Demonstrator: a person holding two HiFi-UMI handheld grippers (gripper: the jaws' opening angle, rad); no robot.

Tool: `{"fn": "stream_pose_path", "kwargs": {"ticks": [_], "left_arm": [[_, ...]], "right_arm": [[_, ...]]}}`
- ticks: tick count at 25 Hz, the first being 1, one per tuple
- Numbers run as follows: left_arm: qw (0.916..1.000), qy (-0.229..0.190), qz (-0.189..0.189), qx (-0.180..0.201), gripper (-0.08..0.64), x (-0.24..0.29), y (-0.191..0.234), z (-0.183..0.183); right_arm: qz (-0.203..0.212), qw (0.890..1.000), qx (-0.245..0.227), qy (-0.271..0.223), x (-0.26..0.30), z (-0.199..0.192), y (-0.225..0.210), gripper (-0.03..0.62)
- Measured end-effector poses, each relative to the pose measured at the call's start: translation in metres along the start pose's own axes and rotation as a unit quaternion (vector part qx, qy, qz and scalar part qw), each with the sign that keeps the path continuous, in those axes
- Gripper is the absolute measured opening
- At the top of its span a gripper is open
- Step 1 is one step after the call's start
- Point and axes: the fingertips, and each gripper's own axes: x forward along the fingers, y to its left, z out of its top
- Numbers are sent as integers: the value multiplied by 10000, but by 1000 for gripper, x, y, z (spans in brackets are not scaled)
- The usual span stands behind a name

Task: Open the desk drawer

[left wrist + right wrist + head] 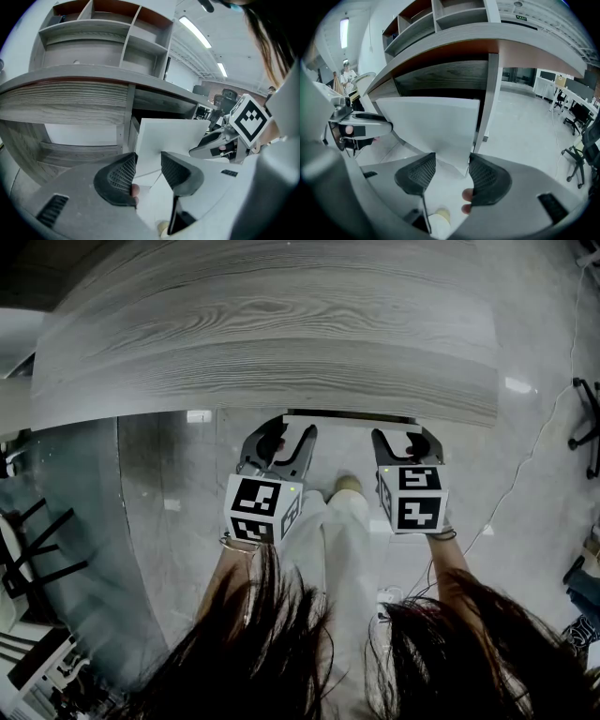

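White flat drawer front (347, 417) lies under the near edge of the grey wood-grain desk (272, 343) — left gripper (148, 157) and right gripper (452, 158), jaws spread, straddle its lower corners.

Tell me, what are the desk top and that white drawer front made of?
Desk top: looks like grey wood or a wood-look laminate, matte; long grain lines run across it.
Drawer front: a smooth white panel, probably painted or laminated board; no grain shows, and the surface is flat and even.
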Motion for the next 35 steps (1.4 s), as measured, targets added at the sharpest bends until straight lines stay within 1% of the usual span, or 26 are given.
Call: {"fn": "stream_pose_path", "kwargs": {"ticks": [14,27,35], "left_arm": [[10000,39,32,-18,153,-6,-8,-6],[9999,134,24,29,153,-13,-12,-15],[9996,277,34,56,153,-16,-15,-26]], "right_arm": [[3,10000,-70,33,-6,-9,0,227],[-15,9999,72,88,-10,-18,5,227],[4,9997,174,187,-11,-29,8,227]]}}
